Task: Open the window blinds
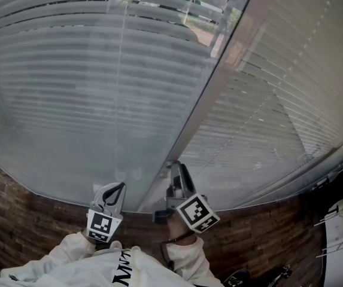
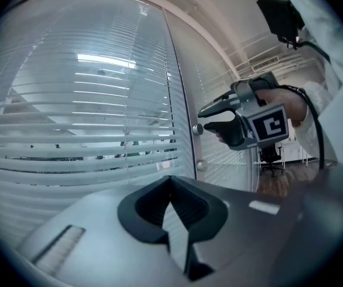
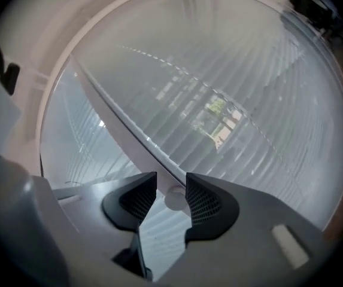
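White slatted blinds (image 1: 81, 94) hang behind curved glass, split by a pale upright frame (image 1: 210, 82); the slats lie nearly flat, and trees show through at the top. My right gripper (image 1: 174, 167) is level at the frame, its jaws on either side of a small round white knob (image 3: 174, 200). The right pad is at the knob and a thin gap shows on the left, so it is open. The left gripper view shows that gripper (image 2: 202, 117) by the upper knob (image 2: 197, 128), with a second knob (image 2: 202, 167) below. My left gripper (image 1: 116, 188) is shut on nothing in front of the left pane (image 2: 99, 118).
Wood-patterned floor (image 1: 33, 202) runs along the base of the glass. Dark gear and a white stand (image 1: 334, 203) sit at the far right. An office chair (image 2: 271, 158) stands in the room behind. The person's white sleeves fill the bottom of the head view.
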The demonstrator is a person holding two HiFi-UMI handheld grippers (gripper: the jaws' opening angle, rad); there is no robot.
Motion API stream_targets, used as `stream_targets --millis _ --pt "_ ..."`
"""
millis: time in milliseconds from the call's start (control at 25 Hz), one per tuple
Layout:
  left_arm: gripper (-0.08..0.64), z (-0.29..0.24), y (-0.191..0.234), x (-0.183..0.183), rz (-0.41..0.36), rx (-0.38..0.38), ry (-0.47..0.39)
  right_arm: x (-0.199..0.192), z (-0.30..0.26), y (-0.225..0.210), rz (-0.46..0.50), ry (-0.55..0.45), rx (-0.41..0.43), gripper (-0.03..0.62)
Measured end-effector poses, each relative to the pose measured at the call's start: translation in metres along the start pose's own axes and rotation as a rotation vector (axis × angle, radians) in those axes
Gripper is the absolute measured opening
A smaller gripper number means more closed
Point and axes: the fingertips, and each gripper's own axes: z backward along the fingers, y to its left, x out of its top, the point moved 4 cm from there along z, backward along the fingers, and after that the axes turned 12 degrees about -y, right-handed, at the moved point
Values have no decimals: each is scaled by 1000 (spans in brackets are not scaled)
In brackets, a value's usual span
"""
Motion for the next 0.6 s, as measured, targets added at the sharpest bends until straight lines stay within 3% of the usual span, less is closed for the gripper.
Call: stream_targets --millis 160,320,520,600 --pt "0 1 -2 -1 0 -4 -2 7 7 13 414 1 30 106" --pt "0 3 -2 1 -1 -4 -7 -8 10 28 818 122 112 127" --pt "0 3 -4 4 -1 -6 -12 -30 6 32 1466 209 135 155" --pt "0 1 -4 3 0 -2 -14 -34 2 31 1635 232 142 166"
